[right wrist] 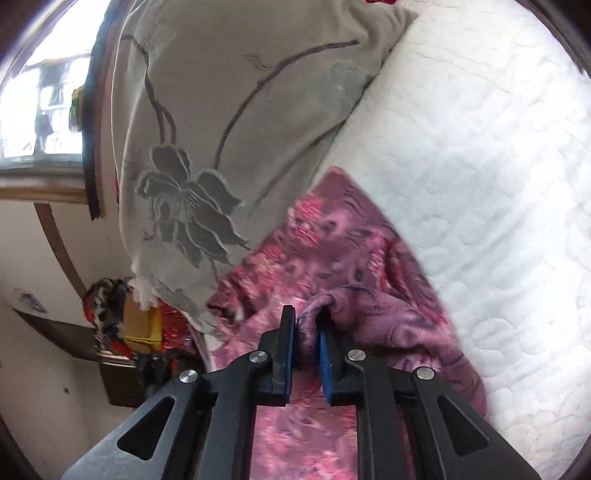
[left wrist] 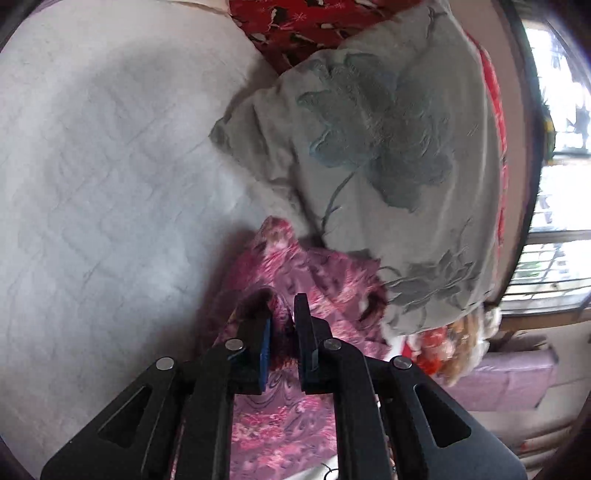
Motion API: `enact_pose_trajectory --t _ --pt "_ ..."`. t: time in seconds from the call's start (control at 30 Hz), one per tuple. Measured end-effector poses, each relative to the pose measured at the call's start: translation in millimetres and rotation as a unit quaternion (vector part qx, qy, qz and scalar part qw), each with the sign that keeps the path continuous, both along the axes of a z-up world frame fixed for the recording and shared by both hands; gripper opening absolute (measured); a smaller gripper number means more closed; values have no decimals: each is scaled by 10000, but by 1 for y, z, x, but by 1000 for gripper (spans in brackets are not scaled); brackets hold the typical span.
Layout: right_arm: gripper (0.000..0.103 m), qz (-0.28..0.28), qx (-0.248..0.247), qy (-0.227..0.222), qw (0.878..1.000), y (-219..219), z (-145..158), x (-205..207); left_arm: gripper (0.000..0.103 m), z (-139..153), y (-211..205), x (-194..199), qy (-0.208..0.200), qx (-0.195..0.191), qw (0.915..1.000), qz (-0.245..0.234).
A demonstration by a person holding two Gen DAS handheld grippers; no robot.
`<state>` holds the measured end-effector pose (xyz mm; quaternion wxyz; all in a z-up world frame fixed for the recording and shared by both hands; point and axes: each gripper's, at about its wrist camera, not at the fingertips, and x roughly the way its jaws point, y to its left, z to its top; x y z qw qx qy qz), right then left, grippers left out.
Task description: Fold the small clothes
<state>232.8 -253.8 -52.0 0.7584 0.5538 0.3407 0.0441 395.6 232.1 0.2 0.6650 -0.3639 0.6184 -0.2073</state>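
Note:
A pink and purple patterned garment (left wrist: 317, 280) lies bunched on a white quilted bed (left wrist: 110, 184), against a grey pillow. My left gripper (left wrist: 282, 317) is shut on a fold of the garment, its jaws pinching the cloth. In the right wrist view the same garment (right wrist: 332, 251) spreads from the pillow to the frame's bottom. My right gripper (right wrist: 306, 325) is shut on a raised ridge of the garment, with cloth bulging between the blue pads (right wrist: 325, 354).
A grey pillow with a flower print (left wrist: 388, 155) (right wrist: 229, 129) lies beside the garment. A red patterned cloth (left wrist: 303, 26) lies beyond it. A window (left wrist: 561, 184) and a shelf with clutter (right wrist: 125, 325) are past the bed's edge. The white quilt (right wrist: 480, 184) stretches away on the other side.

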Motion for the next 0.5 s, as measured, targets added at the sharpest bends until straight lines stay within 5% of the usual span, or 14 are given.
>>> enact_pose_trajectory --t 0.17,0.27,0.37,0.5 --pt "52 -1035 110 -671 9923 -44 28 -25 9 15 9 1 -10 -411 9991 -44" --pt "52 -831 -366 -327 9953 -44 34 -29 20 23 7 -1 -144 -333 9991 -208" --pt "52 -333 -1316 35 9907 -21 38 -25 54 27 19 -2 -275 -133 9995 29" --pt "53 133 -2342 208 9719 12 40 -16 56 21 27 -4 -256 15 9997 11"
